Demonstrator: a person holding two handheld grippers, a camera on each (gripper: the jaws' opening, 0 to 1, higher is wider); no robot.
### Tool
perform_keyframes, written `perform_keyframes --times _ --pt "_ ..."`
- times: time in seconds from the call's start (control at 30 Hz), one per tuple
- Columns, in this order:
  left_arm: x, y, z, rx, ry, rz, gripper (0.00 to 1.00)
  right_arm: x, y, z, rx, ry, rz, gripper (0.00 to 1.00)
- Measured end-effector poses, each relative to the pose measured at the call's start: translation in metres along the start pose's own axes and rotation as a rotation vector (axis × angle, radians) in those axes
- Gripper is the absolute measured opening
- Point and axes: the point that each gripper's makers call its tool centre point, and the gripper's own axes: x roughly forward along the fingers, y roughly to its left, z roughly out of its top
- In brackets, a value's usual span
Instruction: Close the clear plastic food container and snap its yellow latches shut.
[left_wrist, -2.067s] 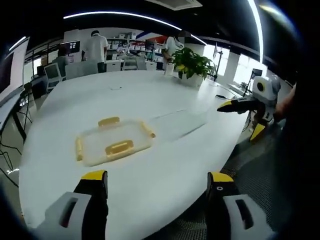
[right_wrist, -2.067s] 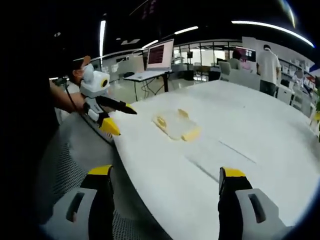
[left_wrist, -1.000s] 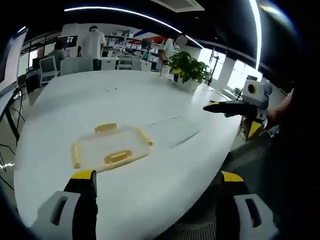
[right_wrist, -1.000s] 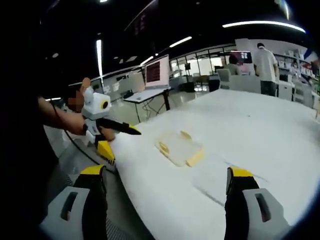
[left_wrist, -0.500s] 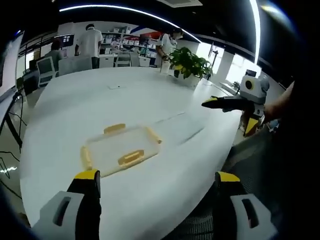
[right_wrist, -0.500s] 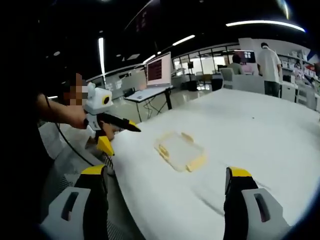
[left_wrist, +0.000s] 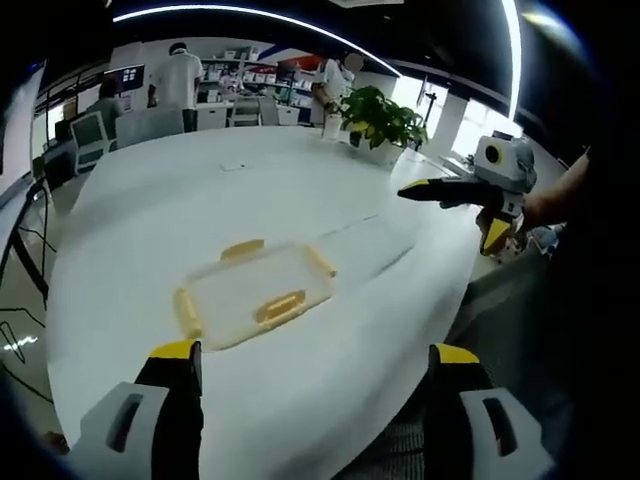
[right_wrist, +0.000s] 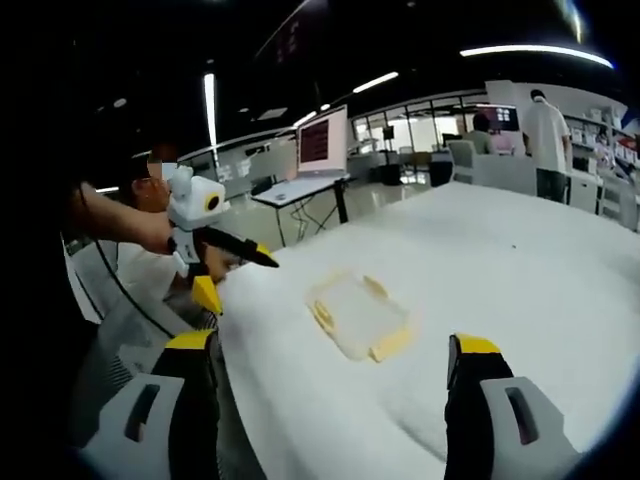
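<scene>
A clear plastic food container (left_wrist: 252, 292) with yellow latches (left_wrist: 280, 307) on its sides lies flat on the white oval table (left_wrist: 140, 200). My left gripper (left_wrist: 313, 356) hovers open over the table's near edge, short of the container and holding nothing. In the right gripper view the container (right_wrist: 358, 315) sits just beyond my right gripper (right_wrist: 330, 346), which is open and empty too. Each gripper also appears in the other's view: the right gripper (left_wrist: 452, 212) over the table's right edge, the left gripper (right_wrist: 238, 277) in a hand at the left. Whether the lid is pressed down I cannot tell.
A potted plant (left_wrist: 381, 121) stands at the table's far end. People stand by shelves and desks behind it (left_wrist: 178, 78). A monitor (right_wrist: 322, 140) sits on a desk beyond the table. Wide bare tabletop surrounds the container.
Both views have shifted a little and the container looks slightly nearer in each. Both grippers have stayed open and empty. The container has not moved on the table.
</scene>
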Motion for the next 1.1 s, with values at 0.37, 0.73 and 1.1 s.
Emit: perform_keyframes --times 0.37,0.73,1.1 --pt "0.001 0.017 0.0 0.031 0.042 0.002 0.98 0.014 -0.001 0.002 0.003 0.005 0.025 0.95" --pt "0.004 0.027 -0.006 0.083 0.117 -0.018 0.98 0.021 -0.008 -0.003 -0.013 0.022 0.017 0.94" --pt "0.011 0.03 -0.013 0.098 0.168 -0.046 0.98 0.036 -0.008 -0.008 -0.05 0.068 0.039 0.88"
